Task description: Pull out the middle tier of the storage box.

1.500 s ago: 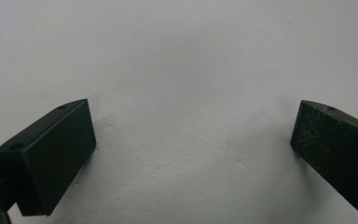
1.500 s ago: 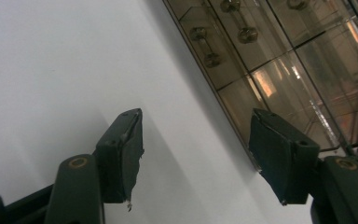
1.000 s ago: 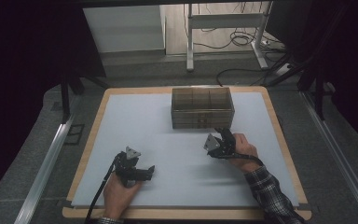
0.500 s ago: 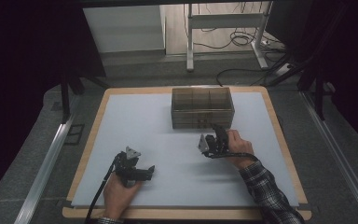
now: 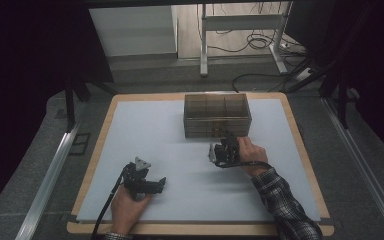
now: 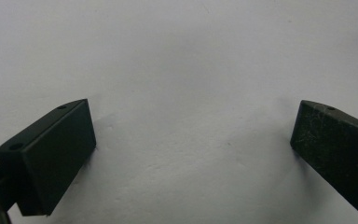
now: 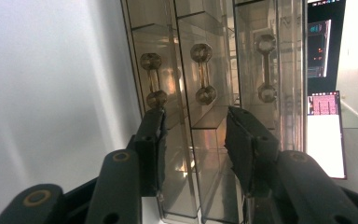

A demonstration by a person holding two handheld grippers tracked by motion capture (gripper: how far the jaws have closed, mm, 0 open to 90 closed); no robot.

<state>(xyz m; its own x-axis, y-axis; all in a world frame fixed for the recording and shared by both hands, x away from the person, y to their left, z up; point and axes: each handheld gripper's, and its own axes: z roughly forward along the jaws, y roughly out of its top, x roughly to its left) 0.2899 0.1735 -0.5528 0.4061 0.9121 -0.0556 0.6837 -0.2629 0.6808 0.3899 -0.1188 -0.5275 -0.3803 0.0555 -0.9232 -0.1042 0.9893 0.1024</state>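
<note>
A clear brownish drawer box (image 5: 217, 117) stands at the back middle of the white mat (image 5: 170, 130). My right gripper (image 5: 224, 149) is turned on its side right at the box's front. In the right gripper view the right gripper (image 7: 196, 135) is open, its jaws either side of the middle drawer front. That drawer's dumbbell-shaped handle (image 7: 203, 74) lies just past the tips, untouched. Two more handles (image 7: 151, 79) (image 7: 265, 70) flank it. My left gripper (image 5: 142, 182) rests low on the mat near the front left; the left gripper (image 6: 193, 140) is wide open over bare mat.
The mat lies on a wooden board (image 5: 300, 145) with grey floor around it. A metal rail (image 5: 50, 175) runs along the left. Table legs and cables (image 5: 250, 45) are behind the board.
My right gripper has shifted left and closer to the front of the drawer box. The left gripper has stayed put.
</note>
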